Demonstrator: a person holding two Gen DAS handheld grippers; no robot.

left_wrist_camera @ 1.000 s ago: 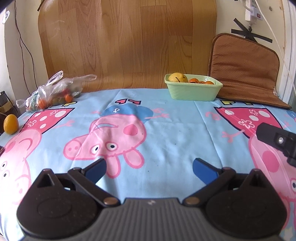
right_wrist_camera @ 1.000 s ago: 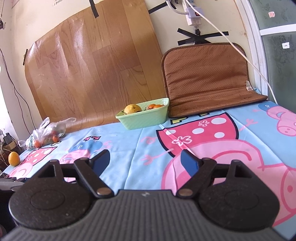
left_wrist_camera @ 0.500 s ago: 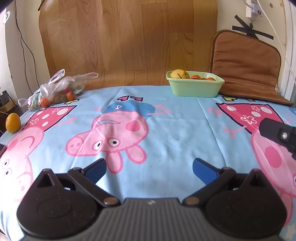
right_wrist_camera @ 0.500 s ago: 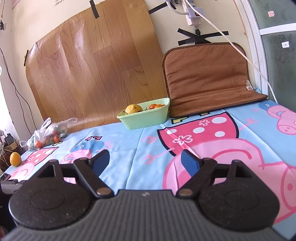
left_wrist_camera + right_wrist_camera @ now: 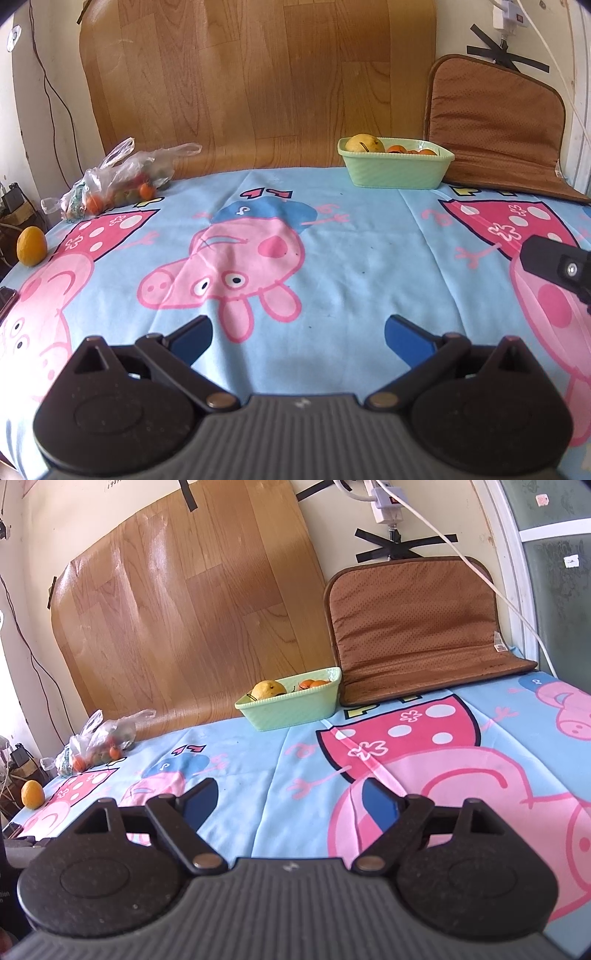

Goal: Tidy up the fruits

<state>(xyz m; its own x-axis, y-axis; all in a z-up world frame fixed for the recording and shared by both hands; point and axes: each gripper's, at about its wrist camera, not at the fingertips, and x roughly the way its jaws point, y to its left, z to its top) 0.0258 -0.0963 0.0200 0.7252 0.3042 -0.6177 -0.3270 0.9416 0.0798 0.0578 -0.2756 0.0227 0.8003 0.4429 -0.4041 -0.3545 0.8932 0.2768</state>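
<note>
Nothing moved, green basket (image 5: 395, 171) holds fruit (image 5: 364, 143)

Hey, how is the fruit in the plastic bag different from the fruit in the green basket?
The plastic bag is clear, crumpled and slumped at the table's far left; the green basket is rigid and open-topped, standing at the far right beside the brown cushion. The bag holds only small orange and greenish fruits; the basket holds small orange ones plus a large yellow fruit. Both sit on the cartoon tablecloth by the wood-patterned sheet.
</note>
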